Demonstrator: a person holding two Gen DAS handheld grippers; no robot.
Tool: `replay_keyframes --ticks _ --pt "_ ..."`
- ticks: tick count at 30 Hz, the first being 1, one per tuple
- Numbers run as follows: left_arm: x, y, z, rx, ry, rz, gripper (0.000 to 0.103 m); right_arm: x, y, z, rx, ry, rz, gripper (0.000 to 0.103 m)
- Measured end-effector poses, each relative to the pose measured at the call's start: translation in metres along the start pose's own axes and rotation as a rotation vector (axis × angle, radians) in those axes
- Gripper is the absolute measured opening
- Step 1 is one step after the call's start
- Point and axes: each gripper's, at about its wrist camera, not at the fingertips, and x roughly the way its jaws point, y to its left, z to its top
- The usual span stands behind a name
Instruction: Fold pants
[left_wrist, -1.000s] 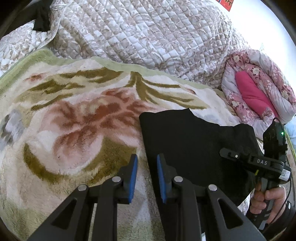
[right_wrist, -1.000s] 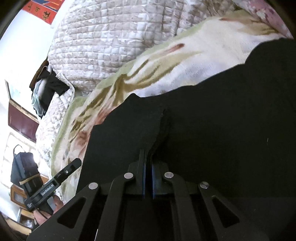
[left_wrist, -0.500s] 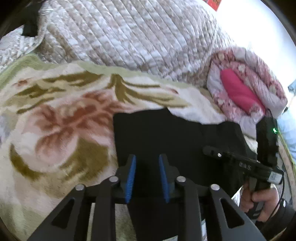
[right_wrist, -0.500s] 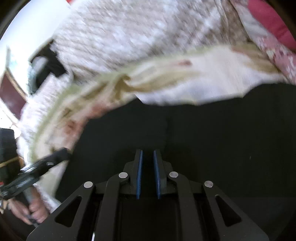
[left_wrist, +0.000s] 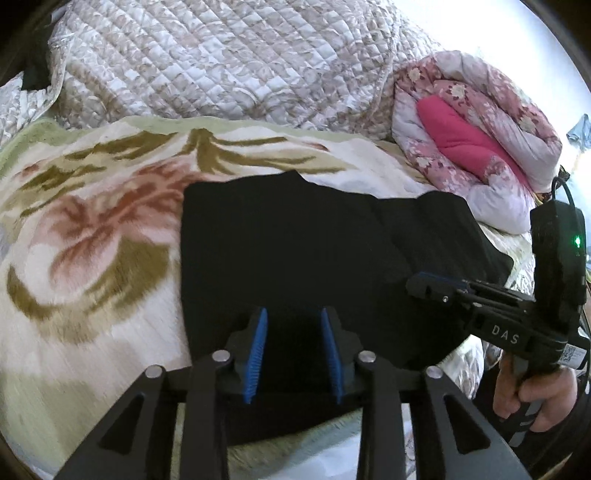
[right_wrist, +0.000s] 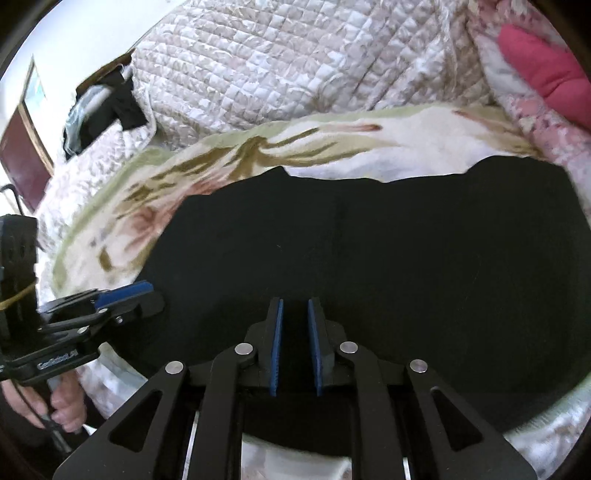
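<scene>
Pants (left_wrist: 295, 254), black, lie folded into a broad, flat block on a flowered blanket (left_wrist: 92, 236) spread over the bed, directly beyond and beneath both pairs of fingers. A quilted cover (left_wrist: 221, 62) is heaped along the far side of the blanket, and a rolled pink floral quilt (left_wrist: 476, 147) sits past the pants' far right corner, close to that corner but apart from it. Dark clothes (right_wrist: 107, 107) lie on the quilted cover far off to the left.

To the left of the left gripper (left_wrist: 293, 350) the blanket lies bare and wide; the pants' left edge runs straight there. Their far edge is wavy, with a small peak and a dip. The near edge reaches the bed's front.

The left gripper has its blue pads apart over the cloth; its jaws have just been opening, and nothing is pinched between them. The right gripper (right_wrist: 295, 347), held by a hand (left_wrist: 532, 398) at the pants' right side, has also just been opening: a narrow gap shows between its pads, with no cloth gripped.
</scene>
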Motion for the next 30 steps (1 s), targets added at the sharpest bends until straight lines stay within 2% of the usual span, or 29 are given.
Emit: replay_keyframes --ticks 4,7,12,16,17,28,30 --pt "-0.004 -0.012 -0.005 0.042 -0.014 0.038 0.04 -0.013 -0.001 -0.005 0.013 -0.035 -0.011 0.017" --pt "-0.009 -0.011 -0.003 0.023 -0.02 0.054 0.04 -0.021 0.002 -0.007 -0.002 -0.063 -0.008 0.017" --pt "-0.016 -0.006 -0.003 0.002 -0.031 0.097 0.04 -0.022 0.015 -0.016 -0.049 -0.054 -0.007 0.017" --pt "-0.008 -0.009 -0.006 0.036 0.003 0.101 0.04 -0.014 0.02 -0.021 -0.102 -0.023 -0.065 0.021" --pt "-0.006 -0.01 -0.008 0.04 0.008 0.105 0.04 -0.014 0.018 -0.021 -0.1 -0.026 -0.082 0.025" --pt "-0.004 -0.016 -0.012 0.084 -0.007 0.122 0.046 -0.029 -0.014 -0.02 0.025 -0.054 -0.132 0.025" --pt "-0.004 -0.015 -0.012 0.079 -0.005 0.117 0.046 -0.033 -0.02 -0.02 0.047 -0.061 -0.151 0.028"
